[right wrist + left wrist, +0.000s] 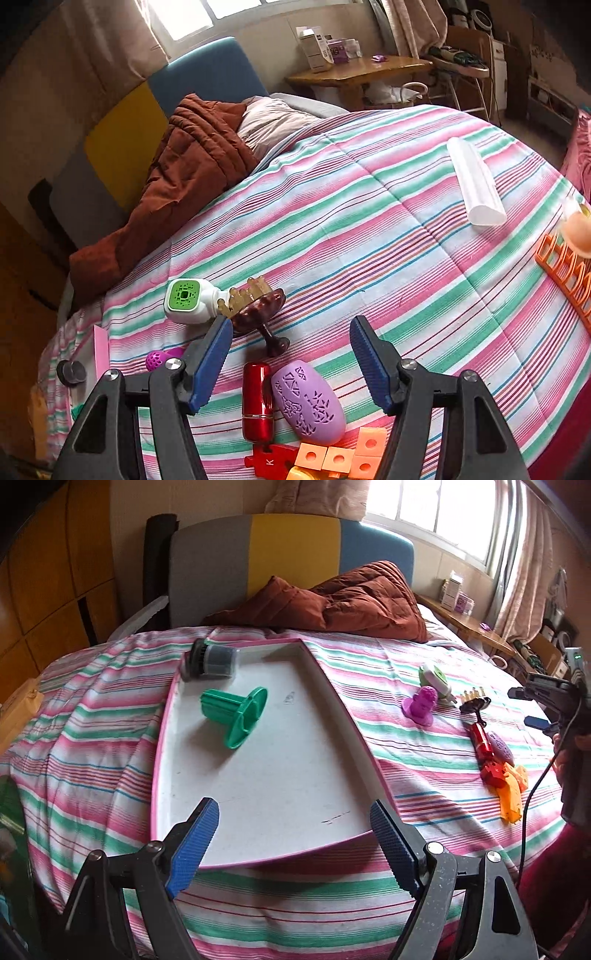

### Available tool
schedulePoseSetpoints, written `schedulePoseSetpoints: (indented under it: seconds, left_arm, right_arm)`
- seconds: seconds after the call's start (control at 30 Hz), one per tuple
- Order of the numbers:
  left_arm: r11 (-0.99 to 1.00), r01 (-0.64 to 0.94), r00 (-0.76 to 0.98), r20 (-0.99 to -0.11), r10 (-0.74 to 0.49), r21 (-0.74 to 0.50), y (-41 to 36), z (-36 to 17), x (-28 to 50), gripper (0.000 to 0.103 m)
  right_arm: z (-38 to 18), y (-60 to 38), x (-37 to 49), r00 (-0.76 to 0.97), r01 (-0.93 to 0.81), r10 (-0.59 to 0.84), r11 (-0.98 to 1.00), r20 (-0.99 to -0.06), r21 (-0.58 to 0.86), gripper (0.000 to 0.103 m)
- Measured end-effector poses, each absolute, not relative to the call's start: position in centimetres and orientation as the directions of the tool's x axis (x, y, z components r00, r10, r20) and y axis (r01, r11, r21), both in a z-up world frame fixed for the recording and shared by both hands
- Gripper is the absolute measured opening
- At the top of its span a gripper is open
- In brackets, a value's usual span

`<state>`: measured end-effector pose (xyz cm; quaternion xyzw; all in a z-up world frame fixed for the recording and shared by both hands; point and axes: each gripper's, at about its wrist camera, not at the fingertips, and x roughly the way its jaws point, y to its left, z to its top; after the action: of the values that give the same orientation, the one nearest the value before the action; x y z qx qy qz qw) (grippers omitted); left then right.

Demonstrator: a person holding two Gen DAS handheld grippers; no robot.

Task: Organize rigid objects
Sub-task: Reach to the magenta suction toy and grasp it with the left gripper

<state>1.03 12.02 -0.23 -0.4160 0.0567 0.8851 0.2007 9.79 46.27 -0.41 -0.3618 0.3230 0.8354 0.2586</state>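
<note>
Your left gripper [293,843] hangs spread and empty over the near rim of the pink-edged tray [354,723], where the green spool [236,714] and dark cylinder brush [212,661] already lie — the collecting spot, I judge. Your right gripper [290,363], jaws parted and holding nothing, hovers above the red cylinder [257,400] and purple egg-shaped case [308,402] on the striped bedspread [369,221] — likely the next picks.

Daylight from blown-out window [439,506]; soft shadows; fisheye-bent, dark corners
</note>
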Motion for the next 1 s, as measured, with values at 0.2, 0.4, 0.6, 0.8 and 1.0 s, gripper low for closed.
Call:
schedulePoseSetpoints:
  seconds: [0.2,0.4,0.6,0.8,1.0]
  left_arm:
    - [-0.887,-0.457,-0.558,-0.755,0.345,-0.068,15.0,0.6,0.6,0.085]
    - [-0.841,-0.538,-0.534,-0.751,0.390,-0.054,19.5,1.5,-0.3,0.085]
    - [-0.796,-0.604,-0.498,-0.761,0.415,-0.040,24.7,1.1,-2.7,0.084]
    - [-0.769,-0.639,-0.474,-0.774,0.419,-0.025,29.4,-0.2,-5.4,0.084]
    - [-0.756,-0.654,-0.444,-0.799,0.406,-0.021,33.4,-2.6,-8.4,0.083]
  right_arm:
    - [-0.8,46.4,10.0,-0.614,-0.660,0.157,-0.640,-0.773,0.394,0.067]
    - [-0.6,46.2,10.0,-0.631,-0.644,0.136,-0.641,-0.763,0.418,0.067]
    - [-0.6,46.2,10.0,-0.642,-0.637,0.119,-0.632,-0.758,0.441,0.067]
    - [-0.8,46.9,10.4,-0.655,-0.642,0.107,-0.601,-0.748,0.476,0.067]
    - [-1.6,47.8,10.4,-0.647,-0.661,0.087,-0.559,-0.757,0.501,0.067]
